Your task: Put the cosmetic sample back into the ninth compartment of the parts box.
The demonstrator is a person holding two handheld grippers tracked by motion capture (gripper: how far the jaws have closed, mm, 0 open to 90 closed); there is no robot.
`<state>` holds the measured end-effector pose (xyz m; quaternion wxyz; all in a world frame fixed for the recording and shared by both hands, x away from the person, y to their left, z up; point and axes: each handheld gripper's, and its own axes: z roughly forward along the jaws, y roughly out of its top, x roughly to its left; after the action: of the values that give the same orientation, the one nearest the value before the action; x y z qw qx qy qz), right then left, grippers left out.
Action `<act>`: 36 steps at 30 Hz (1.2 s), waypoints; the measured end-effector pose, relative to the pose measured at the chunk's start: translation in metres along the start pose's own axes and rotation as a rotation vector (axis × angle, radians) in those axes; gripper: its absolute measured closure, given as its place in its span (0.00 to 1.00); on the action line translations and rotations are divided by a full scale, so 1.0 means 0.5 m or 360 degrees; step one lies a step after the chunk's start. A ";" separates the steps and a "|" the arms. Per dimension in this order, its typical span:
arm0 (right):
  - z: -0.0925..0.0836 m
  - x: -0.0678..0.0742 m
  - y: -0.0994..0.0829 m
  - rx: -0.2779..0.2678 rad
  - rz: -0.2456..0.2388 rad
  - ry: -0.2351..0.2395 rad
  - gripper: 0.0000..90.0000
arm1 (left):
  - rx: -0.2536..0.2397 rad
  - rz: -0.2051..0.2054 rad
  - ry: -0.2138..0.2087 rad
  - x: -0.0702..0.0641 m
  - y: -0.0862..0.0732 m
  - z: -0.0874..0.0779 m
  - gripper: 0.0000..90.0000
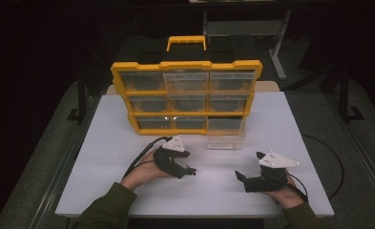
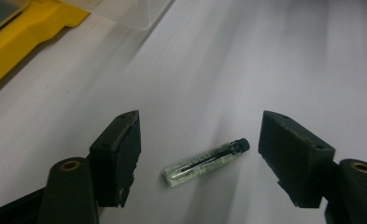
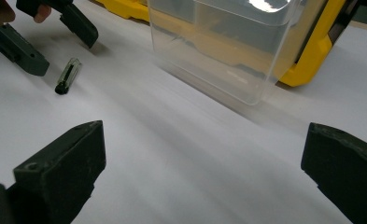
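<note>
A small glass vial (image 2: 204,161) with a black cap lies flat on the white table (image 2: 246,56). My left gripper (image 2: 199,133) stands open around it, one jaw on each side, and neither pad touches the glass. The right gripper view has the same vial (image 3: 68,74) at the upper left, with the left gripper (image 3: 62,51) straddling it. From above, the left gripper (image 1: 190,169) rests low on the table. My right gripper (image 1: 241,177) stands open, nothing between its jaws (image 3: 204,140), facing a clear plastic drawer (image 3: 228,46).
A yellow-framed organiser (image 1: 185,95) with several clear drawers stands upright at the back of the table. One clear drawer (image 1: 225,138) is pulled out and sits on the table in front of its lower right corner. Cables trail from both grippers.
</note>
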<state>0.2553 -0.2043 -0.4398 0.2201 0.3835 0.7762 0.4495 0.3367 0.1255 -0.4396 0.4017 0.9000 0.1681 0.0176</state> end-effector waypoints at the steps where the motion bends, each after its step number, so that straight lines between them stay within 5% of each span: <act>1: 0.000 0.000 0.000 -0.0001 0.0001 -0.0001 0.00 | 0.0005 -0.0001 -0.0006 -0.001 0.000 0.001 0.35; 20: 0.002 0.002 -0.001 0.0011 0.0001 0.0004 0.00 | 0.0073 0.0069 -0.0051 -0.005 -0.003 0.010 0.65; 36: 0.000 0.003 -0.002 0.0018 -0.0009 0.0004 0.00 | 0.0089 0.0067 -0.0081 -0.006 -0.004 0.013 0.76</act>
<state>0.2542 -0.2032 -0.4407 0.2182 0.3821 0.7800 0.4448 0.3344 0.1211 -0.4451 0.3801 0.9144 0.1393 -0.0015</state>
